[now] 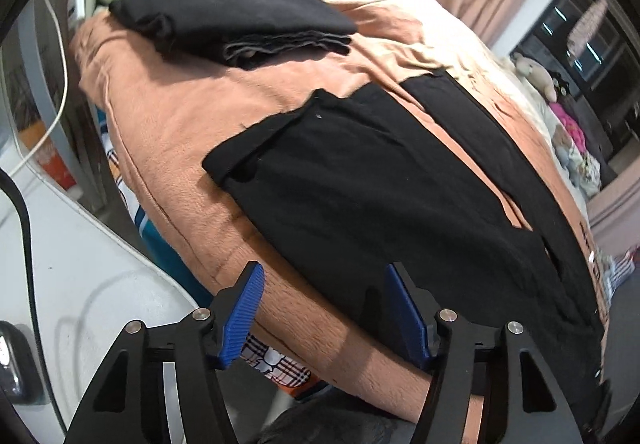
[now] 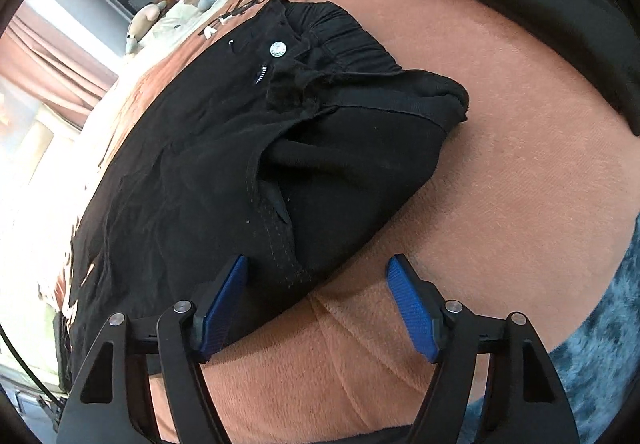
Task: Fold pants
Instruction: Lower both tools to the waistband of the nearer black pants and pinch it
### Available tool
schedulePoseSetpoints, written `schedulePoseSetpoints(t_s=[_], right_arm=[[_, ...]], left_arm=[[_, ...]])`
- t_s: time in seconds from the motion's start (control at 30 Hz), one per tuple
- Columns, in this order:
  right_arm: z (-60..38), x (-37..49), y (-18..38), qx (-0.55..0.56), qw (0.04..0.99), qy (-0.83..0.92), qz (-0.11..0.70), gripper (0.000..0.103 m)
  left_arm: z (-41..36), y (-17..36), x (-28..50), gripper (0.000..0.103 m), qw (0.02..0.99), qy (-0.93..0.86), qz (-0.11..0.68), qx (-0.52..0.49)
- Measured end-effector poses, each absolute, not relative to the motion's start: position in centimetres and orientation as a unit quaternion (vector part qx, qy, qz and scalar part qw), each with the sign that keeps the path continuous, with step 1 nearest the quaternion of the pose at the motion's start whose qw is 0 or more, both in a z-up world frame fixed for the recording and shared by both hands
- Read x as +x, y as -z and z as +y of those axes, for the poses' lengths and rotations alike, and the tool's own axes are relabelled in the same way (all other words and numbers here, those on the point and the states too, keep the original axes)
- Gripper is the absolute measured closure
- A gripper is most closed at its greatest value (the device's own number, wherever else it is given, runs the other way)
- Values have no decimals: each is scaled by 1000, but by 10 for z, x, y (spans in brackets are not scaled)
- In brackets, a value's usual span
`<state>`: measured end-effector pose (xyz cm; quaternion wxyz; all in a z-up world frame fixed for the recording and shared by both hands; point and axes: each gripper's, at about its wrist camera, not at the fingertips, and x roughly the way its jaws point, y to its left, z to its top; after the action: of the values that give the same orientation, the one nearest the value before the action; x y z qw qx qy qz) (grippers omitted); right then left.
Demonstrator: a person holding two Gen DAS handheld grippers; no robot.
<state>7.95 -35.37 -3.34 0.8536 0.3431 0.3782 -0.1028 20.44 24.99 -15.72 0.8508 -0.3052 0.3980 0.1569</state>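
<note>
Black pants lie spread on an orange-brown blanket on a bed. The left wrist view shows the two legs, their hems toward the upper left. The right wrist view shows the waist end of the pants, rumpled, with a silver button and open fly. My left gripper is open, hovering at the near edge of one leg. My right gripper is open, just above the near edge of the hip area, holding nothing.
A stack of folded black clothes lies at the bed's far end; it also shows in the right wrist view. Stuffed toys lie along the bed's far side. A white cable hangs left of the bed.
</note>
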Motion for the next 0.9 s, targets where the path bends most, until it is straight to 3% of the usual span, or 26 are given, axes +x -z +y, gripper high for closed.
schedulePoseSetpoints(t_s=[0.2,0.37,0.43,0.57,0.63,0.73,0.9], right_arm=[[-362,80,35,351,857,91,365,32],[-372,84,42,366,858,96,348,35],[-377,85,44,375,857,97,341,45],[-381,78,45,393,856,85,324,71],[-382,73,42,396,860,83,312,88],[-381,63,35,400,864,87,293,103],[-384,44,22,399,872,97,266,103]], left_arm=[[267,157,214,42,851,-161,379,-326],[284,159,228,53,846,-175,376,-336],[288,159,231,59,845,-181,375,-337],[295,158,236,89,842,-194,376,-334],[297,154,237,93,843,-191,371,-340],[295,143,238,96,852,-196,357,-330],[300,124,234,98,863,-204,329,-324]])
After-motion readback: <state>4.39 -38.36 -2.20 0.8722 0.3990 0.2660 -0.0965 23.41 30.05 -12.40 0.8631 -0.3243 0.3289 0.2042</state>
